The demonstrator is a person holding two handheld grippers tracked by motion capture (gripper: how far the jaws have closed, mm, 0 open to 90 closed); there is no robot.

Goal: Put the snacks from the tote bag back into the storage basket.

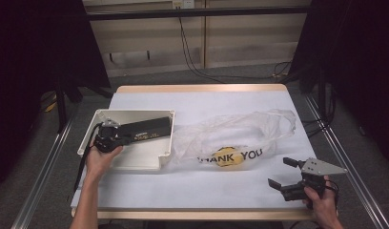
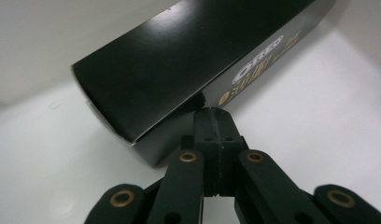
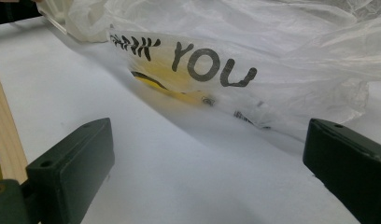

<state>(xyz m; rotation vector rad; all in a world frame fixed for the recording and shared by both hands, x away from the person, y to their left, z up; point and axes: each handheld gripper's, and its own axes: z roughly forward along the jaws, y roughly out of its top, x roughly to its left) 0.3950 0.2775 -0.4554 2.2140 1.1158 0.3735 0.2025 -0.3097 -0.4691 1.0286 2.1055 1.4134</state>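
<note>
1. The black box [image 1: 144,130] lay inside the white tray [image 1: 135,161] at the left of the table, its long side running towards the tray's far right corner. The left gripper view showed pale lettering on one of its faces [image 2: 193,60].
2. My left gripper [image 1: 123,138] was down in the tray beside the near end of the box. Its jaws were pressed flat together with nothing between them, their tips right by the box's lower edge; whether they touched it I could not tell.
3. The tray sat on the white table cover [image 1: 202,191], its right wall against a clear plastic bag [image 1: 230,136].
4. The bag lay crumpled across the middle of the table, printed "THANK YOU" in black over a yellow patch [image 3: 212,70].
5. My right gripper [image 1: 282,172] rested near the front right edge of the table, pointing at the bag and apart from it, its jaws spread wide and empty.
</note>
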